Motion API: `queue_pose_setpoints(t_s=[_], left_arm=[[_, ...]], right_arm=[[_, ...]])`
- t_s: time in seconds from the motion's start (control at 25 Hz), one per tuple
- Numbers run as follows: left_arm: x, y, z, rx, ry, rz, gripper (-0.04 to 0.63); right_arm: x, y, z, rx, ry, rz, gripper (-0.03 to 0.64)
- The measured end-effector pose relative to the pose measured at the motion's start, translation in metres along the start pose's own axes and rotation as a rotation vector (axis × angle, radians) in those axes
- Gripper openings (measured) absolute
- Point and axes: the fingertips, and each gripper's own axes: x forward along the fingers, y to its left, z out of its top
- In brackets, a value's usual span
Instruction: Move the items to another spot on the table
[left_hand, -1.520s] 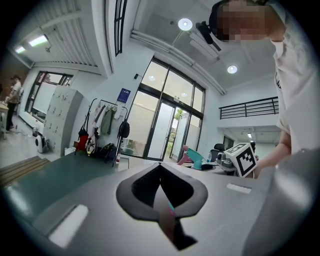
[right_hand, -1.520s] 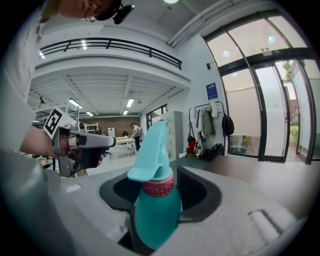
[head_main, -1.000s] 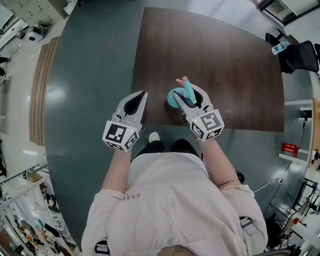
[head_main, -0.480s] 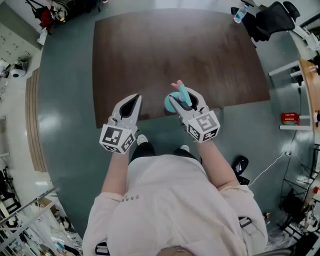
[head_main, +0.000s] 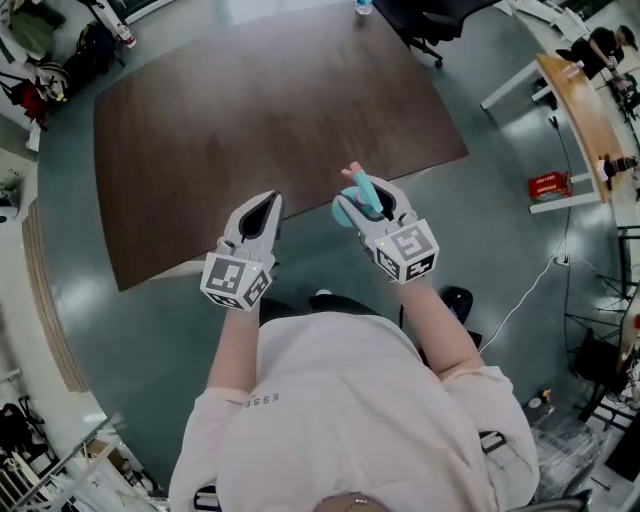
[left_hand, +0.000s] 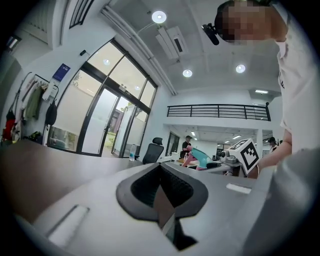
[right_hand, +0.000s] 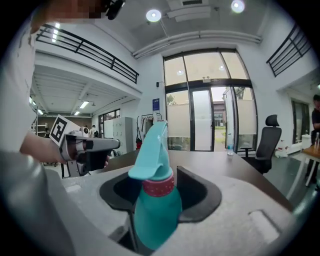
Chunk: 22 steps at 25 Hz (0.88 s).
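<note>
A teal spray bottle (head_main: 352, 207) with a pink collar stands upright between the jaws of my right gripper (head_main: 372, 196), which is shut on its body. In the right gripper view the bottle (right_hand: 154, 202) fills the space between the black pads (right_hand: 200, 192), nozzle pointing up. My left gripper (head_main: 262, 206) hovers beside it to the left, shut with nothing in it; its pads (left_hand: 175, 190) meet along a seam. Both grippers hang over the near edge of the dark brown table (head_main: 250, 110). The left gripper view catches the bottle (left_hand: 200, 156) held at the right.
A water bottle (head_main: 363, 6) stands at the table's far edge, with a black office chair (head_main: 430, 20) behind it. A red box (head_main: 548, 185) sits on a shelf at the right. Grey-green floor (head_main: 480, 230) surrounds the table. Another chair (right_hand: 267, 142) shows in the right gripper view.
The head view has swung, so the table now lies further left and turned. Both grippers keep their pose and spacing, the bottle still held, now at the table's near edge.
</note>
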Motion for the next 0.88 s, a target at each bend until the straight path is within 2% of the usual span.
queue_pose_setpoints(t_s=[0.24, 0.56, 0.76, 0.88], left_arm=[[0.059, -0.063, -0.015, -0.003, 0.057, -0.129, 0.015], [0.141, -0.107, -0.03, -0.02, 0.093, -0.255, 0.015], [0.211, -0.129, -0.033, -0.046, 0.082, -0.329, 0.015], [0.254, -0.132, -0.025, -0.048, 0.072, -0.361, 0.015]], right_arm=[[-0.064, -0.064, -0.016, 0.058, -0.019, -0.13, 0.193], [-0.119, -0.141, -0.039, 0.135, -0.025, -0.289, 0.193], [-0.131, -0.198, -0.042, 0.159, -0.031, -0.343, 0.193], [-0.122, -0.236, -0.037, 0.154, -0.022, -0.347, 0.193]])
